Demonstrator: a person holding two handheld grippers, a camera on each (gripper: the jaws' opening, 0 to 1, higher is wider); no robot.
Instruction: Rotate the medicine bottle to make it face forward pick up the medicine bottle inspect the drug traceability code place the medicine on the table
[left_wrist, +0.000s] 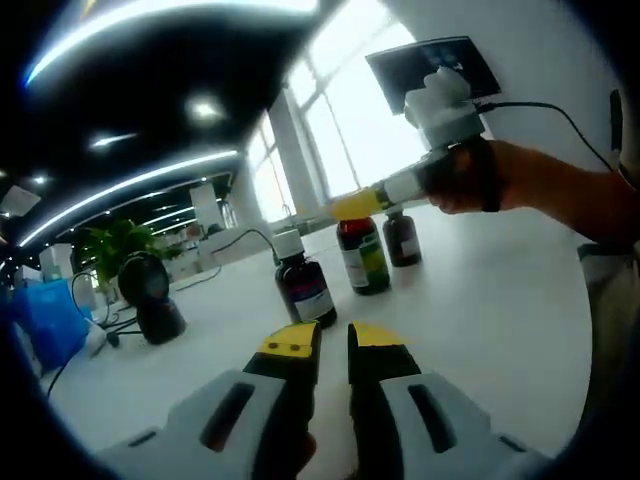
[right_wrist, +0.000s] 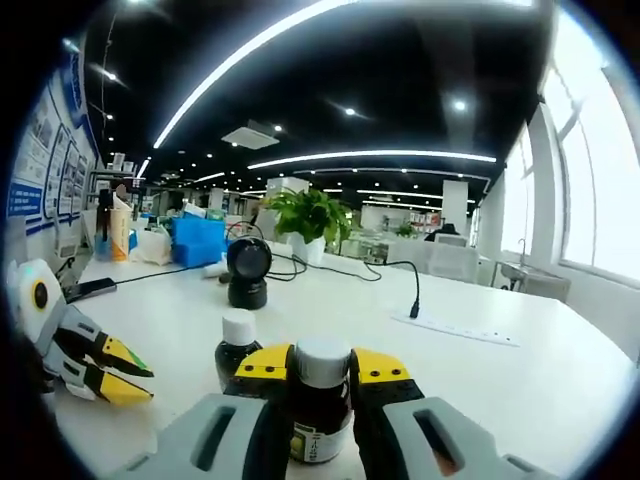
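On the white table (right_wrist: 500, 370) you see a round black scanner on its stand (right_wrist: 247, 271), a green potted plant (right_wrist: 310, 218) behind it, and a blue box (right_wrist: 198, 240) to its left. A black cable (right_wrist: 395, 268) runs to a flat white strip (right_wrist: 465, 328). Posters (right_wrist: 40, 150) cover the wall.

The left gripper view sits low over the white surface (left_wrist: 480, 290), looking toward the windows, with three bottles (left_wrist: 362, 255) near at twelve o'clock. The right gripper view looks from right against a bottle (right_wrist: 322, 400), facing the office interior. Both views share the surface, the black round device (left_wrist: 150, 295) (right_wrist: 247, 270), and the plant (left_wrist: 115, 245) (right_wrist: 310, 215).
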